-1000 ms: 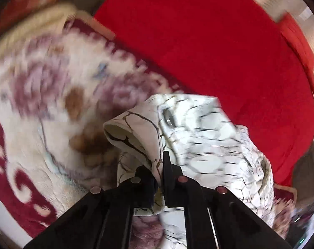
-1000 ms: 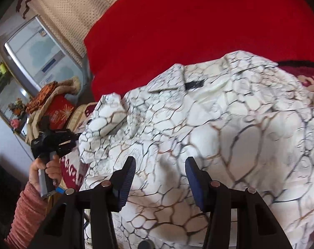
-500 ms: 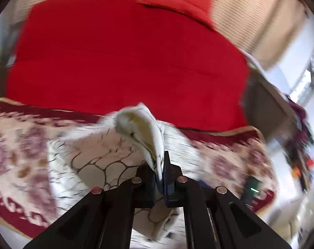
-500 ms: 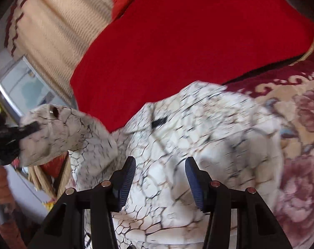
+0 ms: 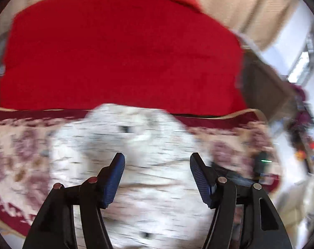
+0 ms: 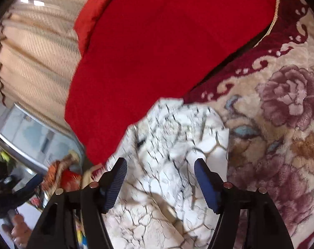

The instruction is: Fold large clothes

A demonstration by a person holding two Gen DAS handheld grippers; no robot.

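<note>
- The shirt (image 6: 173, 166), white with a dark crackle print, lies bunched on the floral blanket (image 6: 281, 108), its collar end touching the red cover (image 6: 157, 51).
- In the left wrist view the shirt (image 5: 136, 145) is blurred; it sits just in front of the red cover (image 5: 119, 51), with the blanket (image 5: 17, 155) to either side of it.
- Left tool (image 5: 157, 166): its jaws are opening and stand apart above the shirt; nothing is pinched between them.
- Right tool (image 6: 160, 174): its jaws are opening too, spread over the shirt, pads clear of the cloth as far as the view shows.
- A hand (image 6: 17, 228) holds the left tool (image 6: 32, 183) left of the shirt, beyond the blanket's edge.
- Behind the red cover hangs a cream curtain (image 6: 36, 47).
</note>
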